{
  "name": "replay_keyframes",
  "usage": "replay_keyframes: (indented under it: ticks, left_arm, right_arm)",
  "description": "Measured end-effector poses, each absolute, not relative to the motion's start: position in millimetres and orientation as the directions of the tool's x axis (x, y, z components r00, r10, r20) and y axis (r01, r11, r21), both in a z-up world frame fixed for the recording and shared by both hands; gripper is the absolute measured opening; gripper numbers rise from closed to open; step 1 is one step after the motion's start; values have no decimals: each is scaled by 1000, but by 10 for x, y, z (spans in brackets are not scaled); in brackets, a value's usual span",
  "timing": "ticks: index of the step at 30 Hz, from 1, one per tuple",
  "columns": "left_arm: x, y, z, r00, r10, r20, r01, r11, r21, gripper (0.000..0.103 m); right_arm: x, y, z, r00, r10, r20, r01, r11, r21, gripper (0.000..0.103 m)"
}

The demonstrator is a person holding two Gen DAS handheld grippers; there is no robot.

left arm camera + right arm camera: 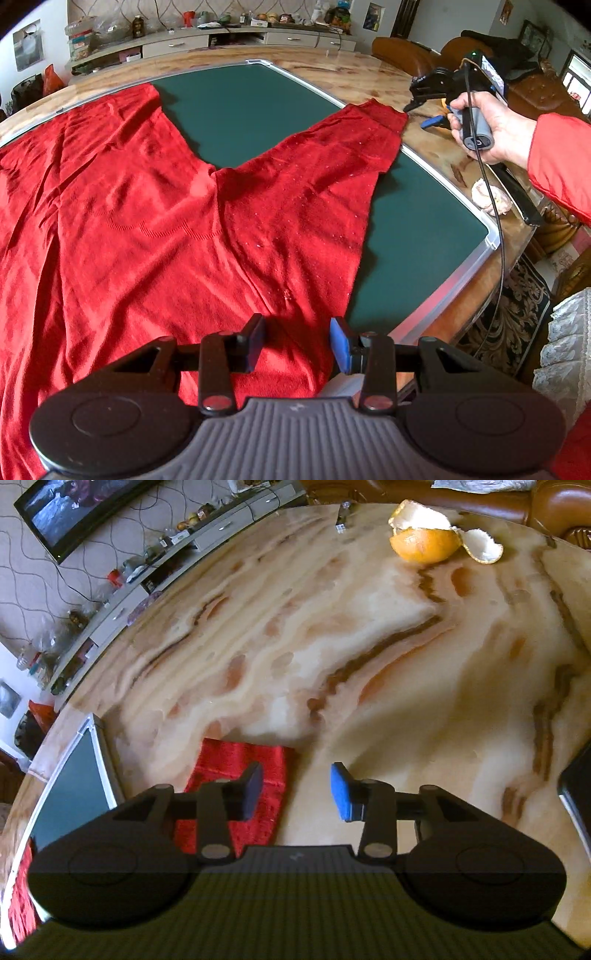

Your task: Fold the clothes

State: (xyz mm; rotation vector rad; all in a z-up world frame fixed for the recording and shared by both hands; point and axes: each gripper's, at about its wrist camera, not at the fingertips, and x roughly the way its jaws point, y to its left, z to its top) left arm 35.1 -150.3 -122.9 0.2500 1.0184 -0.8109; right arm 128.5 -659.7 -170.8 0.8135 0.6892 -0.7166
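A red knit garment lies spread flat over a green mat. One sleeve runs out to the far right, and its cuff reaches past the mat's frame onto the table. My left gripper hovers open over the garment's near edge, with only flat cloth under the gap between its fingers. My right gripper, held in a hand with a red sleeve, sits just right of the cuff. In the right wrist view the right gripper stands open. The cuff lies beneath its black left finger, and bare table shows between the fingers.
The mat has a silver frame and rests on a marbled table. A half-peeled orange lies far across it. A dark flat object sits at the right edge. A pale lump lies near the mat's right side.
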Motion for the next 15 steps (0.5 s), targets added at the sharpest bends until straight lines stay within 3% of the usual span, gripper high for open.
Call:
replay_keyframes:
  ticks: [5,7,8,15]
  left_arm:
    - [350,-1498,-1231,267,-486,-832,707,685,-174,44]
    - [350,-1492,-1233,265,-488,-831,709,683,-175,44]
    - [350,-1488,-1234,265,-490,-831,710,682,-176,44]
    - [339,-1463,-1234,253,-499,-829,725,665,-178,44]
  right_arm:
    - [1422,-6542,-1733,577,-298,-761,762,533,369,47]
    - [1494,-6528,-1738,558,-299,-774,760,558,332,30]
    - [1530,-6521,-1741,548,-300,-781,759,571,313,6]
    - [1530,-6507,-1716,511,-366,-778,774,589,232,4]
